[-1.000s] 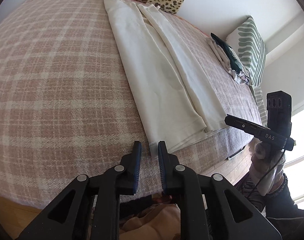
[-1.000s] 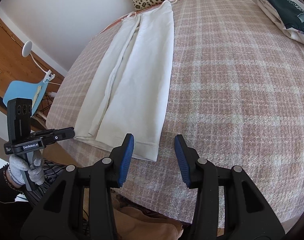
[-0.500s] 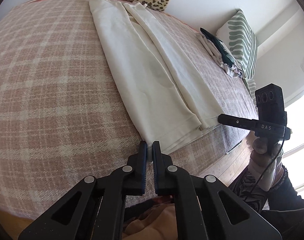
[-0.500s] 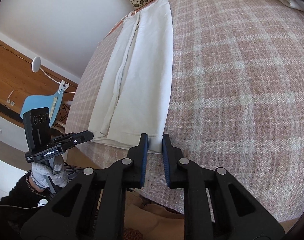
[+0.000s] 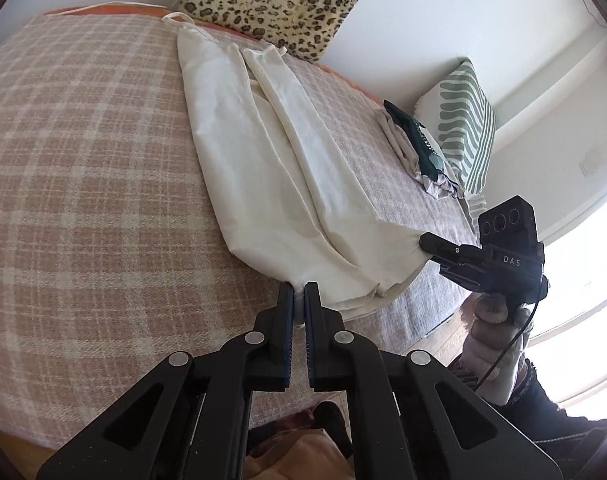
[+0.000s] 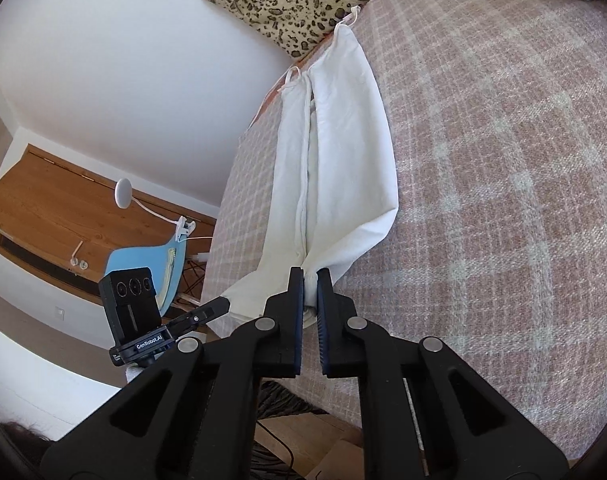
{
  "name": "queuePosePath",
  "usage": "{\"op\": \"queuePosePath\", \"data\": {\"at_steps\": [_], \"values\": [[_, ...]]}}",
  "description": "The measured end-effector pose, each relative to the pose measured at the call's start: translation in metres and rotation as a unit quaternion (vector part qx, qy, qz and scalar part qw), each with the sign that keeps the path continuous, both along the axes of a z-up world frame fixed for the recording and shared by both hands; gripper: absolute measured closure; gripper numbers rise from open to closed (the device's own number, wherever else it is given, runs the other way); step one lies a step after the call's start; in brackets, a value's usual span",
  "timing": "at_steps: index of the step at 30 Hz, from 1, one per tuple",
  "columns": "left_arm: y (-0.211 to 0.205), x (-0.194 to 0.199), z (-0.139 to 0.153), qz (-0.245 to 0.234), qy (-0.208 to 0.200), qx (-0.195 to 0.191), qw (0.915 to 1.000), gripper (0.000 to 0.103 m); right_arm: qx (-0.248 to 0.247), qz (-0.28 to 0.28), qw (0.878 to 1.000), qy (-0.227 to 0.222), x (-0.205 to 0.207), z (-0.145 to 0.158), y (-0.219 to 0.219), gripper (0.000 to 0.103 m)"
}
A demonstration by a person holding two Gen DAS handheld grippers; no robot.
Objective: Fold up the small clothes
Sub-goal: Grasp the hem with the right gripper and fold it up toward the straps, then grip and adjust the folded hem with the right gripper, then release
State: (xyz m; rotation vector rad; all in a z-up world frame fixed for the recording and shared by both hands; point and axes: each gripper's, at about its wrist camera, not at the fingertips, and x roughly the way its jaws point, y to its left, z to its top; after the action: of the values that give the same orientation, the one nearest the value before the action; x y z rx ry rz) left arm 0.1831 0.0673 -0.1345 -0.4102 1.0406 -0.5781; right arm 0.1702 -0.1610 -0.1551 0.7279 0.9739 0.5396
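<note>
The cream garment (image 5: 271, 184) lies lengthwise on the plaid bed (image 5: 83, 168), straps toward the leopard pillow (image 5: 279, 0). The left hand-held gripper (image 5: 299, 300) is closed on the garment's near left hem corner, fingers pointing forward along the bed. The right hand-held gripper (image 6: 310, 284) is clamped on the near right hem corner, fabric bunched between its pads, the corner raised off the bed. A gloved hand (image 5: 491, 344) grips the right unit's handle from below.
</note>
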Motion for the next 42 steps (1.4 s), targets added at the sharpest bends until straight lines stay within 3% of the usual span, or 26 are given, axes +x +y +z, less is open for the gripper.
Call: {"op": "queuePosePath", "data": {"at_steps": [12, 22, 30, 33, 36, 39, 42], "values": [[0.011, 0.066, 0.013, 0.041, -0.012, 0.001, 0.9991, 0.099, -0.036, -0.012, 0.999, -0.017, 0.069, 0.03, 0.017, 0.096], [0.004, 0.115, -0.004, 0.056, 0.005, 0.018, 0.9982, 0.099, -0.041, -0.054, 0.997, 0.033, 0.131, -0.01, 0.01, 0.096], [0.008, 0.128, -0.011, 0.075, 0.017, 0.031, 0.9965, 0.098, -0.055, -0.051, 0.996, 0.045, 0.152, -0.026, 0.015, 0.096], [0.017, 0.13, -0.006, 0.103, 0.025, 0.062, 0.9924, 0.082, -0.052, -0.052, 0.996, 0.044, 0.152, -0.022, 0.011, 0.094], [0.036, 0.125, 0.001, 0.127, 0.011, 0.049, 0.9907, 0.078, -0.043, -0.063, 0.997, 0.03, 0.148, -0.013, 0.001, 0.082], [0.044, 0.115, 0.004, 0.123, -0.005, 0.039, 0.9917, 0.078, -0.078, -0.061, 0.995, 0.005, 0.141, -0.001, -0.003, 0.081], [0.04, 0.107, -0.005, 0.1, 0.018, 0.008, 0.9948, 0.078, -0.103, -0.048, 0.993, 0.003, 0.138, 0.002, -0.001, 0.08]]}}
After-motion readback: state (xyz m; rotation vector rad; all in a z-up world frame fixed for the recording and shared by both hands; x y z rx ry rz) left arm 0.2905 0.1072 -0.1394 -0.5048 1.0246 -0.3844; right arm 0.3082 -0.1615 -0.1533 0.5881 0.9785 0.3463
